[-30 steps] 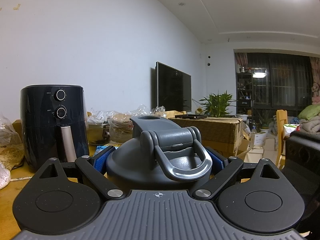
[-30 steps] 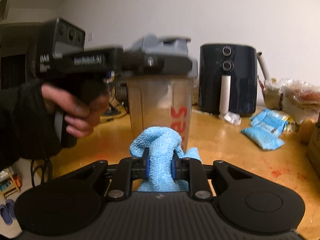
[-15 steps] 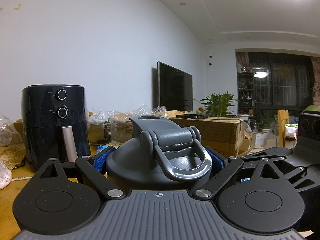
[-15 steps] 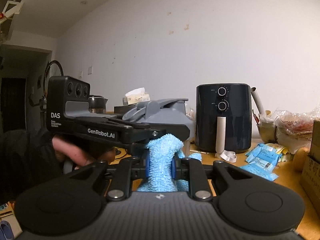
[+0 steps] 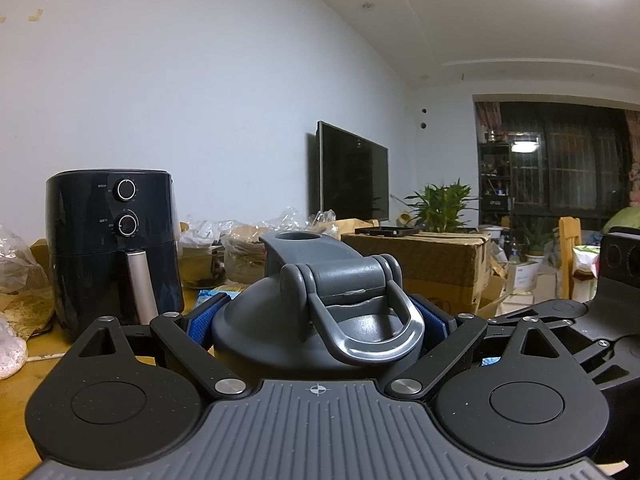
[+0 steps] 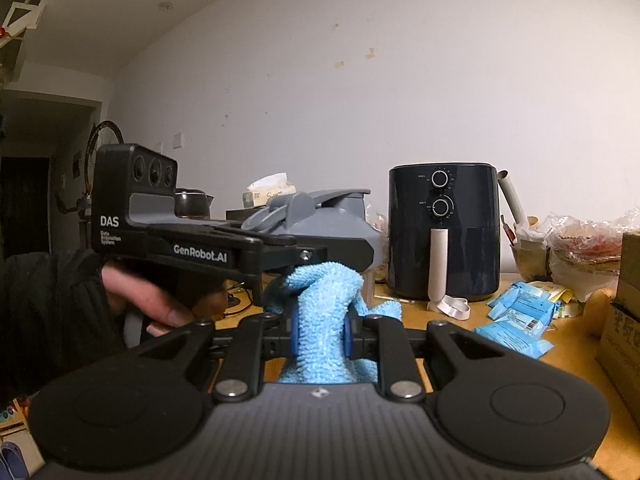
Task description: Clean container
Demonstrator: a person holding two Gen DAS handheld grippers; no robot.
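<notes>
The container (image 6: 332, 224) stands upright on the table, its lid clamped by the left gripper (image 5: 318, 320); the right gripper (image 6: 320, 332), pinching the blue cloth (image 6: 324, 320), sits just below and beside it.

right gripper (image 6: 320, 334) jaws pinch blue cloth (image 6: 322, 320) | container (image 6: 320, 220) behind, apparently touching

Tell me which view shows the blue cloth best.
Right wrist view: the fluffy light-blue microfibre cloth sits centre frame, pinched between the right gripper jaws. The left wrist view shows almost none of it, only a blue sliver at lower right that may be cloth.
</notes>
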